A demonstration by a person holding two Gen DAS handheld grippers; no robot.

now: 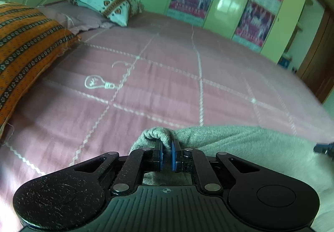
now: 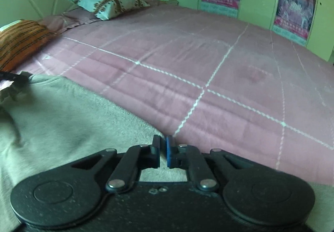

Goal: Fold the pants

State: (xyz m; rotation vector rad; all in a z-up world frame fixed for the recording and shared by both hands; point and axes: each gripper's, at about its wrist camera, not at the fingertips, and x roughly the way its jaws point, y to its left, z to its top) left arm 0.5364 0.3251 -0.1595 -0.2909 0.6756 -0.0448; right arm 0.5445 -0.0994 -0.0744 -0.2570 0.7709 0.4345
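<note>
Grey fleece pants (image 1: 240, 144) lie on a pink bedspread (image 1: 167, 85). My left gripper (image 1: 167, 146) is shut on a bunched corner of the pants, which bulges up between its blue pads. In the right wrist view the pants (image 2: 62, 119) spread to the left. My right gripper (image 2: 163, 142) is shut on the pants' edge at their right corner. The other gripper shows at the far left in the right wrist view (image 2: 12, 83) and at the far right in the left wrist view (image 1: 325, 148).
An orange striped pillow (image 1: 23, 50) lies at the left, a white patterned pillow (image 1: 100, 0) at the bed's head. Green wardrobe doors with posters (image 1: 261, 8) stand beyond the bed. The pink bedspread (image 2: 208, 64) stretches ahead.
</note>
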